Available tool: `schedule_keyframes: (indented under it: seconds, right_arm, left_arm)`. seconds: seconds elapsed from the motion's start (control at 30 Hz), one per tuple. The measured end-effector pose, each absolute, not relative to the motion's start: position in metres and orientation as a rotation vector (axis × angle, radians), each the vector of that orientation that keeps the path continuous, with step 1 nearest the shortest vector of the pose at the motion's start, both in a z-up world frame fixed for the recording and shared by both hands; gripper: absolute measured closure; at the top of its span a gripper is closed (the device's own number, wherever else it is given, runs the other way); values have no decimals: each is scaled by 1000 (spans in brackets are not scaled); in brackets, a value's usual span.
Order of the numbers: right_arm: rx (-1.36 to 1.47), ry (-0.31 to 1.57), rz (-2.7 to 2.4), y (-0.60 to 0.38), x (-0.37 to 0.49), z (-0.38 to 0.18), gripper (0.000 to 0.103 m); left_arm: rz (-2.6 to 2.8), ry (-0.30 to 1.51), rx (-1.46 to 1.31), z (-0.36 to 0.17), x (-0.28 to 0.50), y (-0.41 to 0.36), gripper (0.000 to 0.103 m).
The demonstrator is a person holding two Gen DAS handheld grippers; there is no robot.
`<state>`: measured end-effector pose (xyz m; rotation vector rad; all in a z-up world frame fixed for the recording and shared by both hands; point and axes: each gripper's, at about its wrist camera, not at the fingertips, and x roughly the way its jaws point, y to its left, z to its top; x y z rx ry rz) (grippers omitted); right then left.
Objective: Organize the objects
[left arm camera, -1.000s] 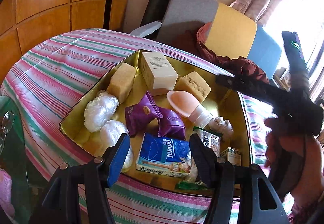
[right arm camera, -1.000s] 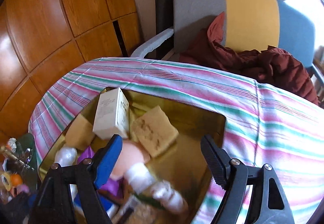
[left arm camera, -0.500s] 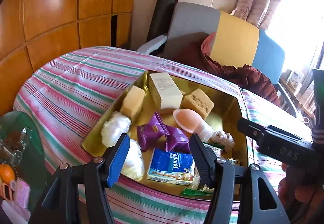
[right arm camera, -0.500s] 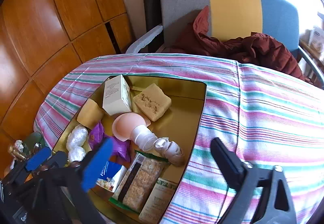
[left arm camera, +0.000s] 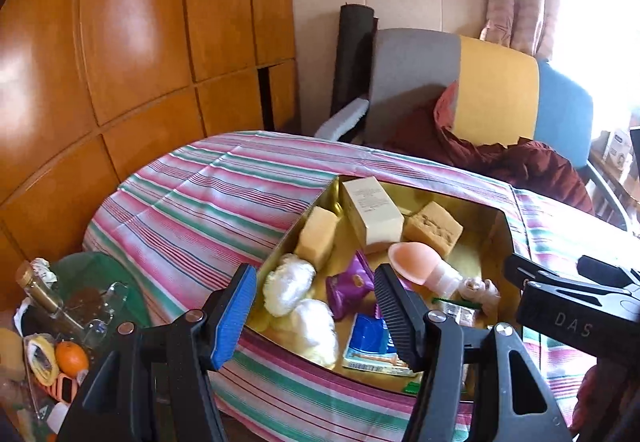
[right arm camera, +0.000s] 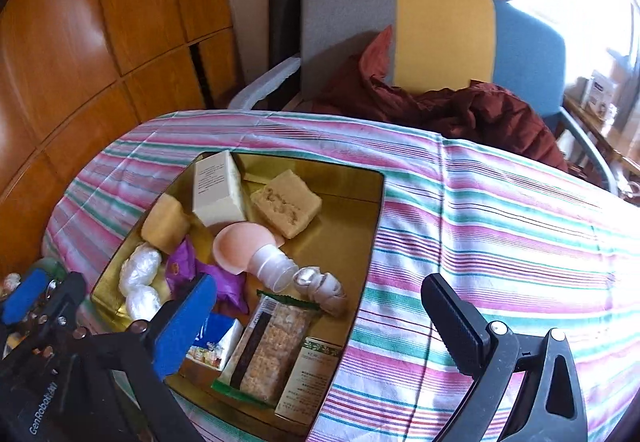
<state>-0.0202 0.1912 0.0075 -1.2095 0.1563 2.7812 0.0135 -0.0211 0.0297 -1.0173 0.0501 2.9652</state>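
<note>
Gold metal tray (right arm camera: 352,210) w/ spongy blocks, crinkly packets; both grippers empty.

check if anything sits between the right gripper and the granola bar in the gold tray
Nothing visible blocks it. The right gripper hangs open above the near end of the gold tray, and the granola bar lies flat on top, uncovered. Close neighbours only: a green-labelled packet on its right, a blue tissue pack on its left.

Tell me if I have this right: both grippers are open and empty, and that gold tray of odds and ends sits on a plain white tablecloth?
Not quite. The tablecloth is striped pink, green and white, as the right wrist view shows. The rest holds: the left gripper and right gripper are open and empty, and the gold tray sits on that cloth.
</note>
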Motion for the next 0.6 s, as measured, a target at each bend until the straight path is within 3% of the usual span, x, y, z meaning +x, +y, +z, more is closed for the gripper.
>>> schedule_keyframes:
  seconds: [0.6]
  right_arm:
    - [-1248, 113, 2700, 175, -20, 6, 0]
  left_arm:
    - [2886, -57, -1248, 22, 3, -34, 41]
